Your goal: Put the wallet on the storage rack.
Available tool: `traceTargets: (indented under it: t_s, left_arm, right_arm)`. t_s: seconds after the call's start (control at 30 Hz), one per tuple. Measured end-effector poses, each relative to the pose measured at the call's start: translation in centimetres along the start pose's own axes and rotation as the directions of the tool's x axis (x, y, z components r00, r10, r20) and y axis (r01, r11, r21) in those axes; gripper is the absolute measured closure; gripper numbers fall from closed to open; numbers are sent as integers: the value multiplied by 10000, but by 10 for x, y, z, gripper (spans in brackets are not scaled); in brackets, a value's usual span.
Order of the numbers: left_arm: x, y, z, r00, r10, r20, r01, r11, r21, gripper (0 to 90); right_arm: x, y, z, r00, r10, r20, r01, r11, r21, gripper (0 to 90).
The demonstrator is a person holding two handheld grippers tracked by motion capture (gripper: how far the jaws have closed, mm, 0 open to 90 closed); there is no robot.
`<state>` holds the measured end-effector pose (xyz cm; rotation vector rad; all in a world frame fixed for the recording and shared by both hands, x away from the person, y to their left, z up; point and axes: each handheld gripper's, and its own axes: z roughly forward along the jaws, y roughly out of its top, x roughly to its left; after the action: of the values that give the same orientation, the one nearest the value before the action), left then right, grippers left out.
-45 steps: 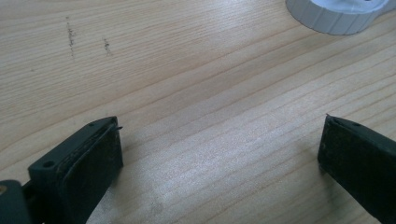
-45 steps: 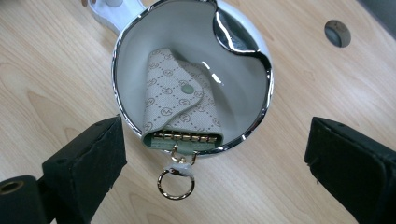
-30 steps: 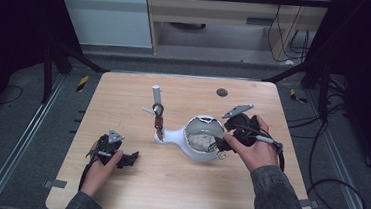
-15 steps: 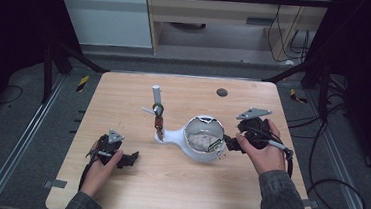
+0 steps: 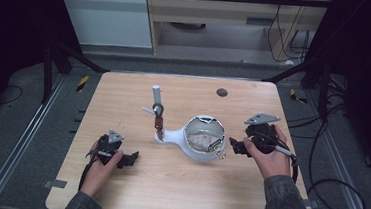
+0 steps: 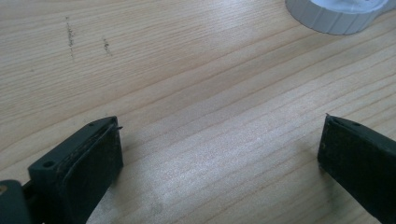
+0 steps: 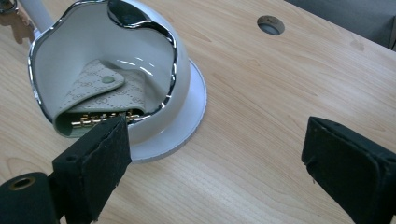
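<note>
Inside the white bowl [image 7: 177,60], a monogram-printed key case [image 7: 100,100] lies, lettering unreadable.

From my right gripper view the key case [image 7: 95,100] sits half under the white bowl's [image 7: 182,70] chrome rim, its far end unseen. At 11 o'clock the brown tag [image 7: 16,23] is cut by the frame edge. From my left gripper view, the bowl's base [image 6: 336,16] is clipped at 1 o'clock. High view: the small parts on the stand [image 5: 157,115] are too small to read.
</note>
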<state>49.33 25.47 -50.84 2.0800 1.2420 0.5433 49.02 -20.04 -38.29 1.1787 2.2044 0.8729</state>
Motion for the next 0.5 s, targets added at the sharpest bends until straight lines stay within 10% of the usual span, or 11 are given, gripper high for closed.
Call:
traceTargets:
  t_s: [0.5]
  left_arm:
    - [0, 0, 0, 10000, 4, 11, -4, 10000, 0, 0]
  right_arm:
    - [-16, -29, 12, 9971, 760, 47, -761, 9970, 154, 81]
